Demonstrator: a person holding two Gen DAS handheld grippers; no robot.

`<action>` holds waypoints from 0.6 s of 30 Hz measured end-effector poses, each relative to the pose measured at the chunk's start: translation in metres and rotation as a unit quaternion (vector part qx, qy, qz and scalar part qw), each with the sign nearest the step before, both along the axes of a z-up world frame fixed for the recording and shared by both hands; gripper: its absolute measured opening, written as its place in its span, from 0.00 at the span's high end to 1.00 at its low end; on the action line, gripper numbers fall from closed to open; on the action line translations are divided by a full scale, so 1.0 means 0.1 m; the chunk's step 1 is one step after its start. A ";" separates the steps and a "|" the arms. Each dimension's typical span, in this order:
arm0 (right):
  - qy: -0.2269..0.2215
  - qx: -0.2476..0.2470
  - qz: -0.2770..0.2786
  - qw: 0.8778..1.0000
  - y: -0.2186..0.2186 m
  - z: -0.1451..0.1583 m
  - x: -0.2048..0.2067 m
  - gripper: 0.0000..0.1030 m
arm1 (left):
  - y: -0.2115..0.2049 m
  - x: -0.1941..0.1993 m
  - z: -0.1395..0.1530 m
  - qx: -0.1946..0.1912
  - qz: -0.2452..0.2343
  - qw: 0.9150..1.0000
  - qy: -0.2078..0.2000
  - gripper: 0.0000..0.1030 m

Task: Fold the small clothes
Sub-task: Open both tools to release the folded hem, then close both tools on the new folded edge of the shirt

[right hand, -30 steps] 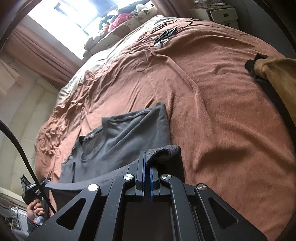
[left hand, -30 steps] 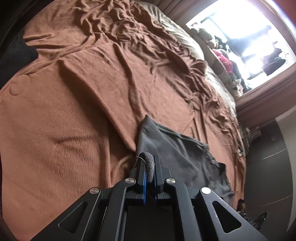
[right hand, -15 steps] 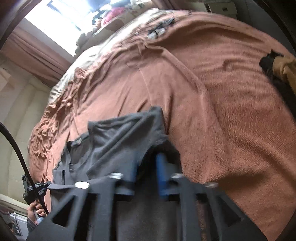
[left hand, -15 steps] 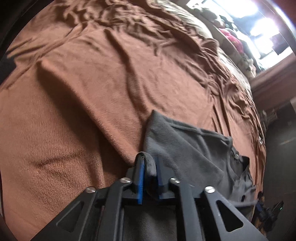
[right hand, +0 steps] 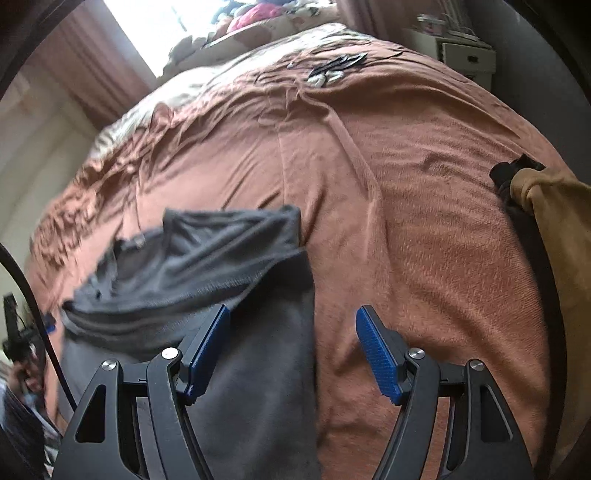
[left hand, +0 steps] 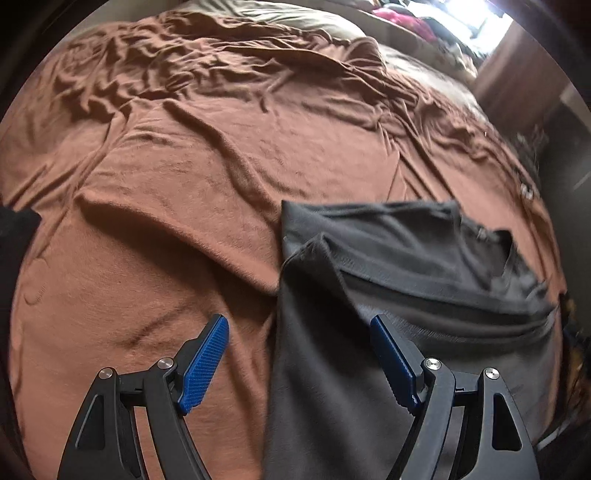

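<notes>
A dark grey garment (left hand: pixel 388 295) lies on the brown blanket (left hand: pixel 203 177), its near part folded over the far part. It also shows in the right wrist view (right hand: pixel 229 280). My left gripper (left hand: pixel 299 339) is open and empty, with the garment's left edge below and between its blue pads (left hand: pixel 205 360). My right gripper (right hand: pixel 293 332) is open and empty, with the garment's right edge below and between its blue pads (right hand: pixel 378 356).
A mustard and black pile of clothes (right hand: pixel 546 221) lies at the blanket's right edge. Small dark items (right hand: pixel 332 68) lie far back on the bed. A bright window (right hand: pixel 192 22) and white drawers (right hand: pixel 465 59) stand beyond. A black cloth (left hand: pixel 14 236) sits at left.
Both grippers were shut on the grey garment's corners; they carried them forward, then opened and let go. The folded part now lies on the garment.
</notes>
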State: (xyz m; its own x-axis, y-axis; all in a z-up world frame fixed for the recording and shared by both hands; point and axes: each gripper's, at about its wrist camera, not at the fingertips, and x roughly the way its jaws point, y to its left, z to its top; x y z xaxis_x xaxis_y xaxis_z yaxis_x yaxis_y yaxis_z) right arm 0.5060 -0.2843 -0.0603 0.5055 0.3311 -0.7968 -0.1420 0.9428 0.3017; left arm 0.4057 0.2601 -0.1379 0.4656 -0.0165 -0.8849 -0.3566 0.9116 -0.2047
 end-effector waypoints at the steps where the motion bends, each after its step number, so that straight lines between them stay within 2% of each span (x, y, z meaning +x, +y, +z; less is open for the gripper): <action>1: 0.002 -0.005 0.004 1.000 0.02 -0.01 0.01 0.33 | 0.01 -0.02 0.00 0.009 -0.006 1.000 0.002 0.22; 6: 0.008 -0.050 0.028 0.998 0.17 -0.08 0.07 0.33 | 0.02 -0.02 -0.10 0.032 -0.038 0.999 0.021 0.22; 11: 0.015 -0.072 0.047 0.996 0.30 -0.18 0.23 0.33 | 0.00 0.13 -0.20 0.059 -0.062 0.996 0.022 0.23; 14: 0.013 -0.077 0.042 0.996 0.33 -0.23 0.34 0.33 | 0.02 0.28 -0.27 0.064 -0.063 0.996 0.019 0.29; 16: 0.014 -0.074 0.031 0.997 0.34 -0.25 0.42 0.40 | 0.07 0.39 -0.32 0.059 -0.060 0.996 0.017 0.39; 18: 0.014 -0.069 0.029 0.997 0.34 -0.27 0.49 0.50 | 0.10 0.46 -0.35 0.055 -0.058 0.997 0.013 0.45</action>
